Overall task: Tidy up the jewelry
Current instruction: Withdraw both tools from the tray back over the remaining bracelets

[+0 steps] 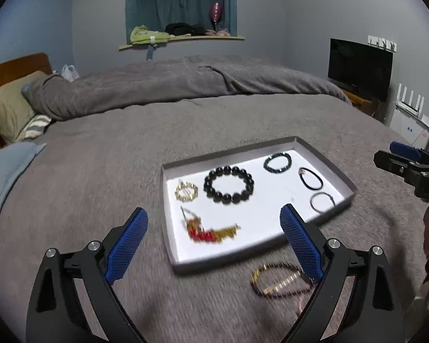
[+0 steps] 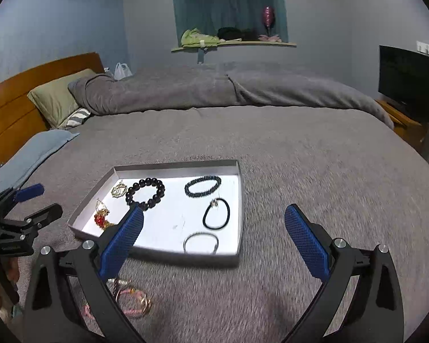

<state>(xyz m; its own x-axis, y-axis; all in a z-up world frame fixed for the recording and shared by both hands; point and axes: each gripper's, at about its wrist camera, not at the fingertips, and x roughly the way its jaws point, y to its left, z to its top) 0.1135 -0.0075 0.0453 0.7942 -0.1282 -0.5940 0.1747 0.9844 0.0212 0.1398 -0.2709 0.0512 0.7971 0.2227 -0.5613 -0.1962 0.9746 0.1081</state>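
**Loose bracelets waiting beside the tray**

While most of the jewelry already lies in the tray (image 1: 323,154), we still see a small tangle of bracelets (image 1: 280,283) on the bed (image 1: 100,171), just outside the tray's near edge. Our left tongs (image 1: 214,243) hover over that edge, spread wide and holding nothing; the right tongs (image 2: 214,245) are likewise spread and empty, above the tray's other near corner.

We judge the loose pieces to be light and limp: thin strands, one with gold bars, one pinkish, overlapping so that lifting one may drag another. A pinch across a single strand where it lies clear of the rest looks safest (the gold bars may be slick against the pads). The blanket is soft and will give under pressure, so we would expect the fingers to sink a little before they close on a strand.

Inside the tray sit a black bead bracelet (image 1: 228,184), a gold ring-shaped piece (image 1: 186,191), a red and gold piece (image 1: 208,231), a dark bracelet (image 1: 277,162), a black band (image 1: 311,178) and a thin silver hoop (image 1: 322,202), all apart from one another.

Around us is a bedroom: grey blanket, pillows (image 2: 57,97) by a wooden headboard (image 2: 20,85), a shelf (image 2: 234,44) on the far wall, and a dark screen (image 2: 409,83) to the right.
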